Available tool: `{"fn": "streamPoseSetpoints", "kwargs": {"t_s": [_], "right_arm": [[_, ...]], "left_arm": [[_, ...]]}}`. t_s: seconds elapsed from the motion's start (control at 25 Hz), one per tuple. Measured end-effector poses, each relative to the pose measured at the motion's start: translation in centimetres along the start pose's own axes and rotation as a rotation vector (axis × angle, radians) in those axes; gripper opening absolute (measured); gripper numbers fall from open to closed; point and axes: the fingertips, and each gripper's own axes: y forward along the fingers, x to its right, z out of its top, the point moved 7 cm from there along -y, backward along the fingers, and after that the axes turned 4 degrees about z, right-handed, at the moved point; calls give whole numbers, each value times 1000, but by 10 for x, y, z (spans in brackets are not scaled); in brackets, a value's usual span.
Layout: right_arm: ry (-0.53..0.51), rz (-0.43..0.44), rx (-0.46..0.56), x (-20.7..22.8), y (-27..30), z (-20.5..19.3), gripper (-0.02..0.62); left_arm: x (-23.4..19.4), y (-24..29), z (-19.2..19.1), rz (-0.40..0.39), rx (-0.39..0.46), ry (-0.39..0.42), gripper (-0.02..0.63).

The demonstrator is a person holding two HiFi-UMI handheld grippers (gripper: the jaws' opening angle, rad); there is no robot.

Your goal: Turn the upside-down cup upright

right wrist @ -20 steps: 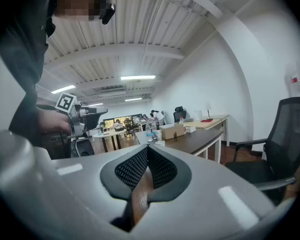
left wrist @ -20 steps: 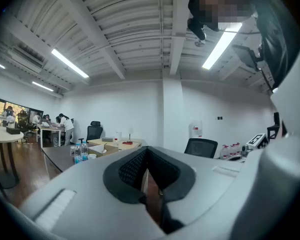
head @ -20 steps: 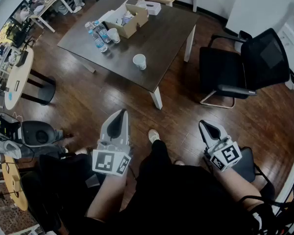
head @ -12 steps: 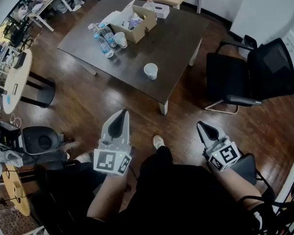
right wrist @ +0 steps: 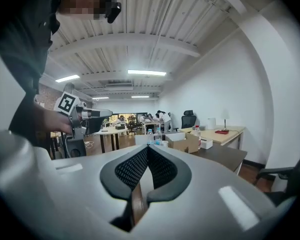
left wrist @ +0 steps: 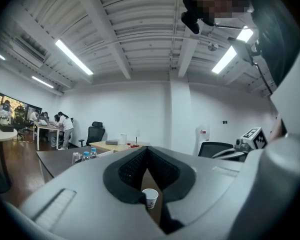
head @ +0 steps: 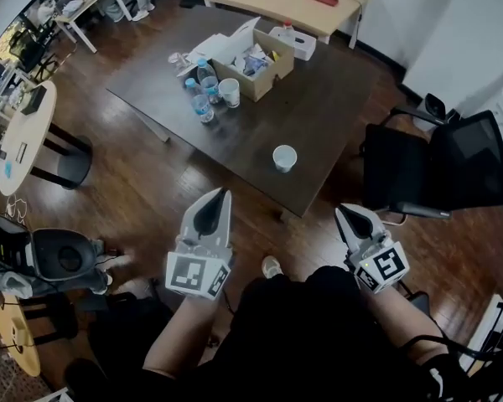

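A dark wooden surface (head: 318, 115) carries the paper cup (head: 284, 157), rim up, near its front edge. The left gripper (head: 221, 193) and right gripper (head: 340, 211) hover well short of it, fingers pressed together, empty.

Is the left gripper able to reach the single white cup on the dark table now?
Probably not yet: the left gripper hangs over the floor, short of the table. Nothing blocks the white cup, though.

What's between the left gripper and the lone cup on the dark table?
In the head view, only a strip of floor and bare table lie between the left gripper and the cup; nothing stands there.
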Motion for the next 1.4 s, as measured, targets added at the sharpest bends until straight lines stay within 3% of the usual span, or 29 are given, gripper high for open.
{"fn": "streamPoseSetpoints", "kwargs": {"t_s": [0.24,0.48,0.72,1.0,1.12,1.4], "right_arm": [[-36,-20,19,36,26,19,3],[-91,35,29,76,67,36,3],[-58,142,-117,110,139,-13,3],[-39,277,-366,128,199,-86,20],[-24,332,-405,128,213,-101,69],[-63,375,-450,126,235,-111,94]], "left_arm": [[-15,22,1,4,17,-15,0],[-21,31,0,67,17,-15,0],[-27,40,12,150,-10,39,0],[-33,37,22,271,-47,65,0],[-36,30,24,310,-59,73,0],[-42,4,29,420,-71,63,0]]}}
